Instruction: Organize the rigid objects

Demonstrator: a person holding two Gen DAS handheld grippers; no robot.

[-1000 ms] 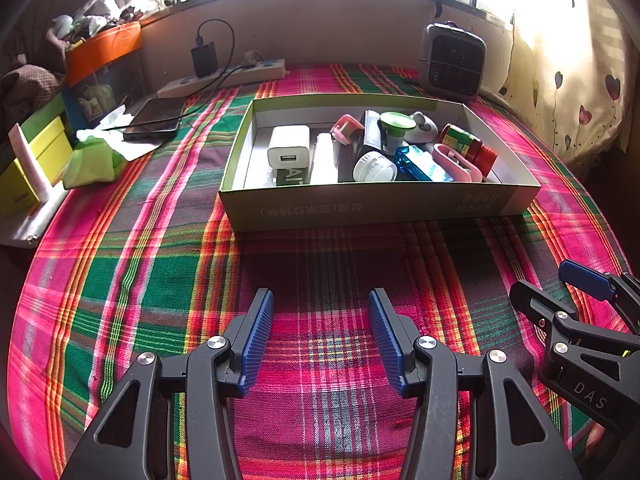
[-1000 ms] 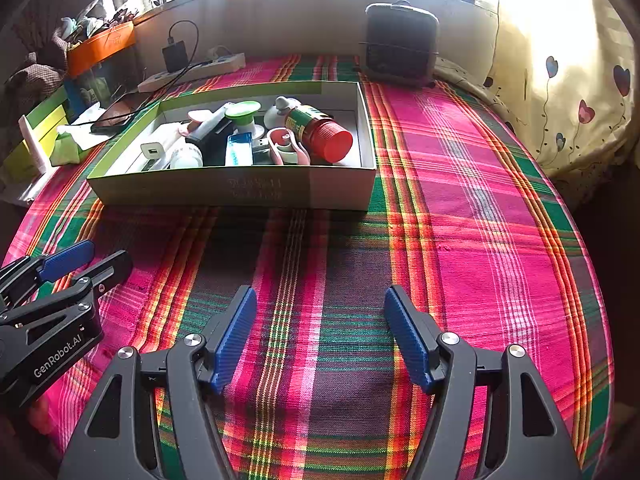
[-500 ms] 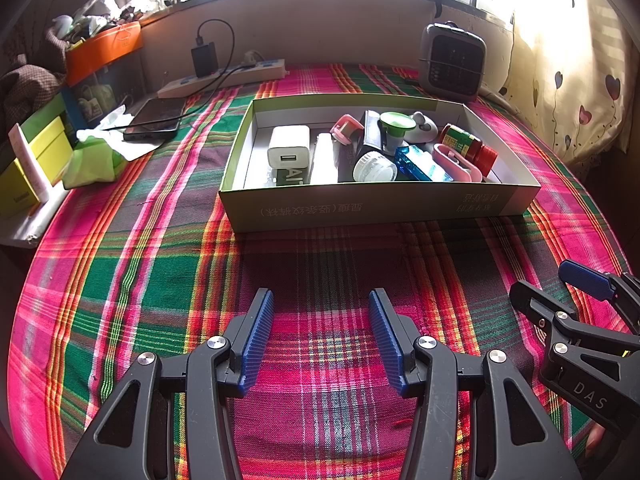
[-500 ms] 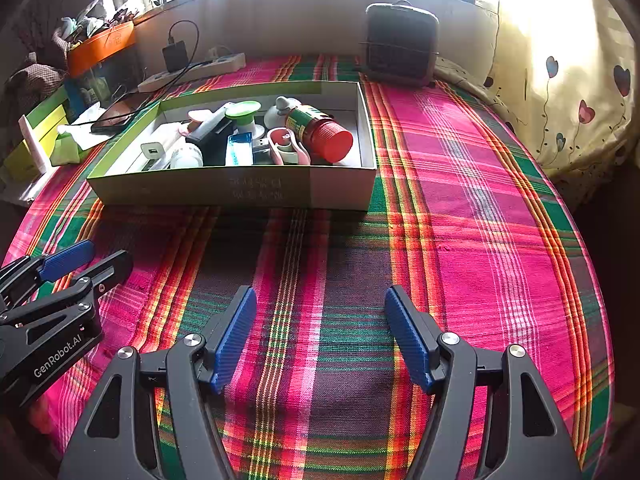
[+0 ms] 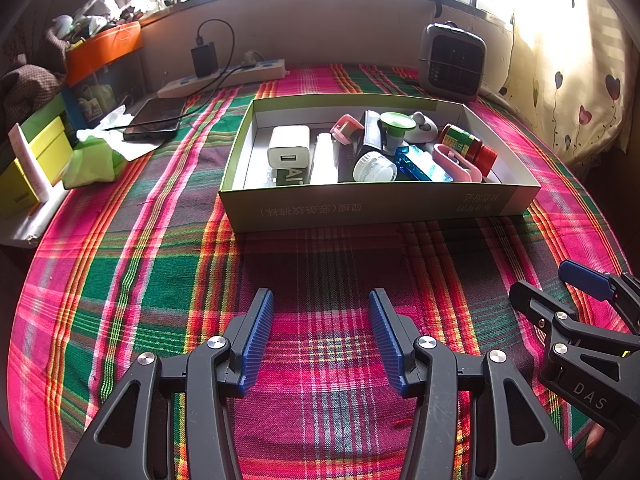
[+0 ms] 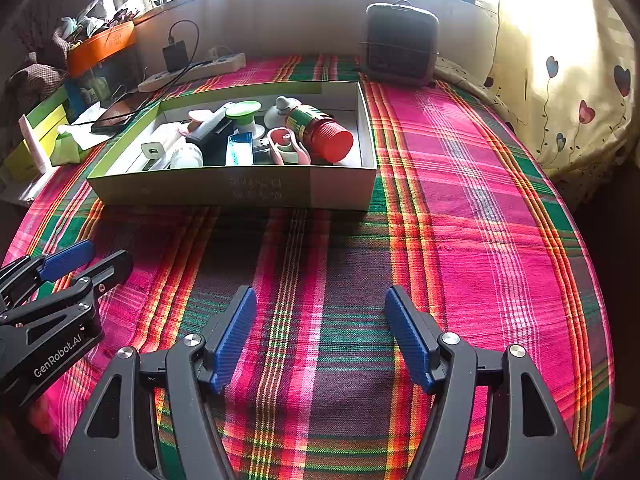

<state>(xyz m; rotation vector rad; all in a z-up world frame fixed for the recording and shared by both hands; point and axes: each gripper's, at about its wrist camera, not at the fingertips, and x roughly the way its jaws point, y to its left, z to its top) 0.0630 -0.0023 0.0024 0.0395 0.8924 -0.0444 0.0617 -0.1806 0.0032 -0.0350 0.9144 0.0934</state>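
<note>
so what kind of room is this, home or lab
Most likely a home, perhaps a bedroom: a plaid cloth covers the surface under a window, a heart-print curtain hangs at the right, and a power strip with a charger and a small heater sit by the wall.

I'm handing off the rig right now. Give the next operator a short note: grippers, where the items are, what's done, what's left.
Left gripper: jaws open, empty, over bare plaid cloth.
Right gripper: jaws open, empty, beside it.
Items: white charger, blue case, red-capped bottle and other small things all lie jumbled in the cardboard box.
Done: no loose item shows on the cloth.
Left: possibly tidying inside the box; otherwise nothing visible.
</note>
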